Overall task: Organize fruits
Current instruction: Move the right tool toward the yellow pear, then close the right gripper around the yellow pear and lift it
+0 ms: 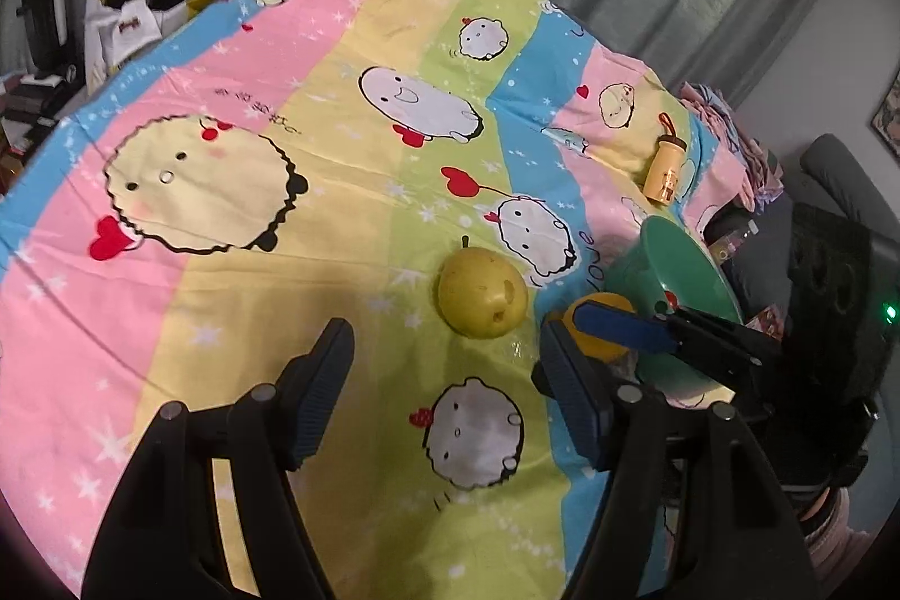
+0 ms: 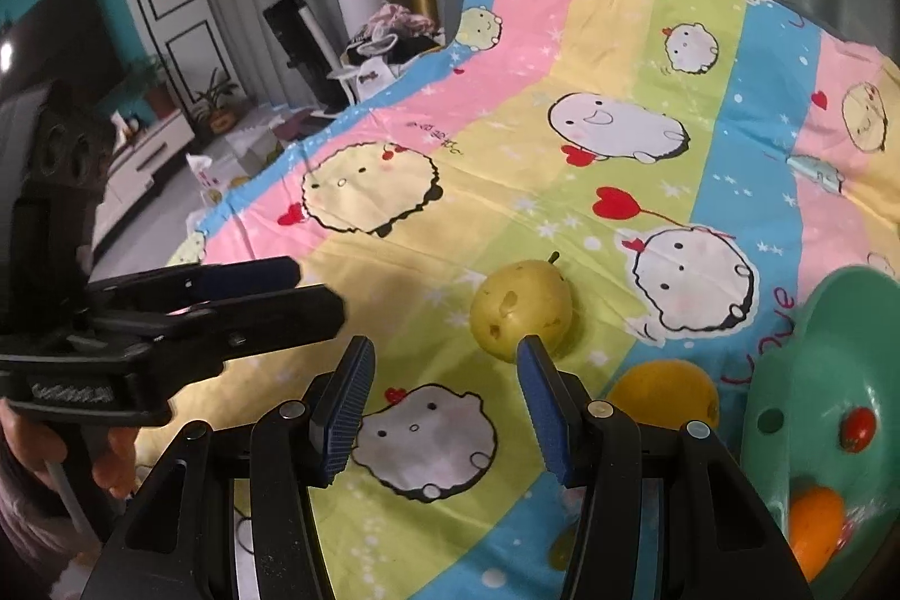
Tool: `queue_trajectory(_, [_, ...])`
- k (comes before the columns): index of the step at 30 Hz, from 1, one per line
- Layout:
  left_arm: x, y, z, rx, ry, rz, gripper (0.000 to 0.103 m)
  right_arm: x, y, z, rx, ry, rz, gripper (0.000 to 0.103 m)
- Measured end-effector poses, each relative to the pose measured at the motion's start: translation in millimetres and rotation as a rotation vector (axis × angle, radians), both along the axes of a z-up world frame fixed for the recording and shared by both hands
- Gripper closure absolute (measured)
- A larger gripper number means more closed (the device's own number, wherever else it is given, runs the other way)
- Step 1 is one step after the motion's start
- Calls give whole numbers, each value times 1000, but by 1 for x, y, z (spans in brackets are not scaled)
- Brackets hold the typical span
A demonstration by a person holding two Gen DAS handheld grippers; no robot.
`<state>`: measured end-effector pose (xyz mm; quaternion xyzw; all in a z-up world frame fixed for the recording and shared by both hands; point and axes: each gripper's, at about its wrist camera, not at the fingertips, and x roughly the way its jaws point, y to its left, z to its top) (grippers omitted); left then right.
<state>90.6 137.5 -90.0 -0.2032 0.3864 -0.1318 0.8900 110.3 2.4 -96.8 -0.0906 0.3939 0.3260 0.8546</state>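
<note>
The pear (image 1: 482, 292) lies on the cartoon cloth (image 1: 337, 54), near the green bowl (image 1: 683, 262). Both the left gripper (image 1: 444, 392) and the right gripper (image 2: 444, 403) are open and hold nothing.

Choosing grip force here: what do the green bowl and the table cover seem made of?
Bowl: likely plastic, glossy, with uniform green colour and soft highlights on its moulded wall. Cover: printed woven fabric, matte, probably cotton, with creases and folds draping over the edge.
</note>
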Motion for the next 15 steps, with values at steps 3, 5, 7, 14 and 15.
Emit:
queue_trajectory(3, [9, -1, -6, -25, 7, -20, 34, 5, 5, -2, -38, -3, 12, 50])
queue_trajectory(5, [15, -2, -10, -36, 15, -31, 34, 9, 8, -5, -67, -5, 21, 50])
queue_trajectory(7, [22, -4, -15, -59, 28, -50, 34, 12, 11, -7, -92, -4, 30, 50])
queue_trajectory(14, [51, -22, -25, -131, 62, -141, 34, 24, 18, -13, -187, -10, 52, 49])
queue_trajectory(15, [55, -24, -26, -128, 67, -144, 34, 28, 20, -15, -201, -5, 60, 49])
